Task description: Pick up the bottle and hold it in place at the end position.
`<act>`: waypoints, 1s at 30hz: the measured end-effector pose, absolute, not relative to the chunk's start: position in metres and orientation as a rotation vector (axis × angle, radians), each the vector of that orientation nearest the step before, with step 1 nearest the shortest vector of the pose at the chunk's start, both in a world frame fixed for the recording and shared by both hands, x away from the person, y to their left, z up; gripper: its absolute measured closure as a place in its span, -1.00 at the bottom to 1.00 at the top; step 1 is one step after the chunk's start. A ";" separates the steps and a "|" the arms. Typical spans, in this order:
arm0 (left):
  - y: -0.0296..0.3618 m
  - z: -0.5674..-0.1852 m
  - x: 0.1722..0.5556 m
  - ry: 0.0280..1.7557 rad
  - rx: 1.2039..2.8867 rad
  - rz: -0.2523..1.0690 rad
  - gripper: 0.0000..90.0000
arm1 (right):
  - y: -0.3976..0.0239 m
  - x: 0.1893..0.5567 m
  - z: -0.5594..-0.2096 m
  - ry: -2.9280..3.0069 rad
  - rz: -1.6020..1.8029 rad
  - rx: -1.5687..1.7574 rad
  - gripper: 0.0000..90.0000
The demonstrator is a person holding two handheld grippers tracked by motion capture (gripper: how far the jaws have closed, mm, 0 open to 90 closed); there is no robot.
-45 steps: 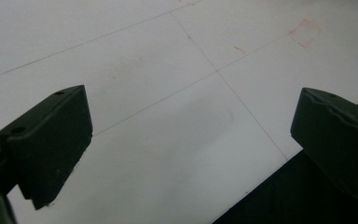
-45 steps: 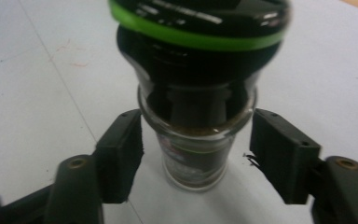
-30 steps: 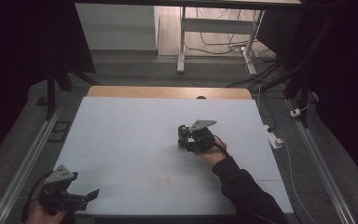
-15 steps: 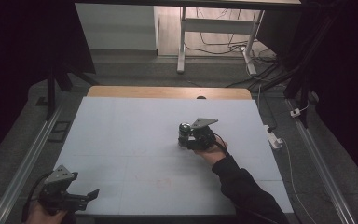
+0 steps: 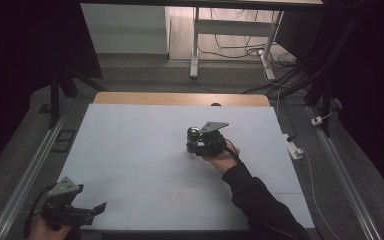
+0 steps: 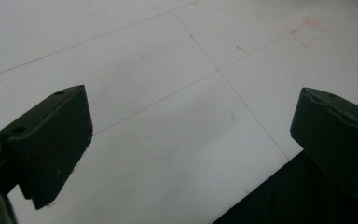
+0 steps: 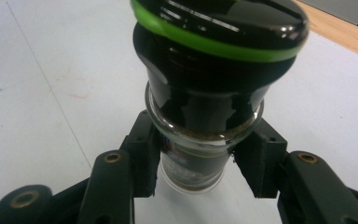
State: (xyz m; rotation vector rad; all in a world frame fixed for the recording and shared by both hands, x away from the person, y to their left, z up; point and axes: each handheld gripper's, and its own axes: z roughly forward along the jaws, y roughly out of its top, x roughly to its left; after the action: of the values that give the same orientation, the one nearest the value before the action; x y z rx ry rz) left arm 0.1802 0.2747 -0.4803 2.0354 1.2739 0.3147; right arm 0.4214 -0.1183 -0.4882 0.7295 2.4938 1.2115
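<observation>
Right gripper view: right tool (image 7: 200, 163) clamps glass jar (image 7: 200, 154).

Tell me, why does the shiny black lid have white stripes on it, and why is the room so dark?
In the right gripper view, the stripes on the jar's black lid are glare from lights above, and the glass jar this close bulges. In the high view, the white table is lit while the room around sinks into shadow. In the left gripper view, the near jaws look soft and blurred.

The right gripper (image 5: 196, 141) holds a jar (image 5: 193, 136) mid-table (image 5: 130, 150).
</observation>
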 end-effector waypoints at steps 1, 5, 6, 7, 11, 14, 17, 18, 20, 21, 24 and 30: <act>0.275 -0.480 0.180 1.274 2.035 0.314 -1.00 | -0.116 0.422 -0.488 2.494 1.211 0.730 0.18; 0.275 -0.480 0.180 1.273 2.034 0.312 -1.00 | -0.108 0.423 -0.489 2.498 1.212 0.731 0.18; 0.275 -0.480 0.180 1.273 2.034 0.312 -1.00 | -0.105 0.423 -0.490 2.502 1.212 0.731 0.18; 0.275 -0.480 0.180 1.273 2.033 0.312 -1.00 | -0.102 0.424 -0.491 2.503 1.211 0.735 0.18; 0.275 -0.480 0.180 1.274 2.032 0.312 -1.00 | -0.093 0.425 -0.494 2.510 1.208 0.745 0.18; 0.276 -0.480 0.180 1.275 2.030 0.311 -1.00 | -0.088 0.426 -0.497 2.514 1.199 0.751 0.18; 0.276 -0.480 0.180 1.276 2.030 0.311 -1.00 | -0.084 0.427 -0.499 2.515 1.198 0.751 0.18; 0.276 -0.480 0.180 1.276 2.030 0.311 -1.00 | -0.083 0.427 -0.500 2.515 1.195 0.748 0.18; 0.276 -0.480 0.180 1.276 2.029 0.311 -1.00 | -0.081 0.427 -0.501 2.515 1.189 0.748 0.18; 0.276 -0.480 0.180 1.277 2.028 0.311 -1.00 | -0.081 0.427 -0.502 2.512 1.185 0.745 0.18; 0.276 -0.480 0.180 1.277 2.027 0.311 -1.00 | -0.080 0.427 -0.504 2.516 1.175 0.741 0.18; 0.276 -0.480 0.180 1.276 2.027 0.312 -1.00 | -0.079 0.427 -0.507 2.525 1.155 0.739 0.18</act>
State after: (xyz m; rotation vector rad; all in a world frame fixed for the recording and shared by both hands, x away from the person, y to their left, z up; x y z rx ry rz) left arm 0.1797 0.2759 -0.4803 2.0270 1.2759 0.3115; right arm 0.4270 -0.0790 -0.5069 0.7386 2.5246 1.1548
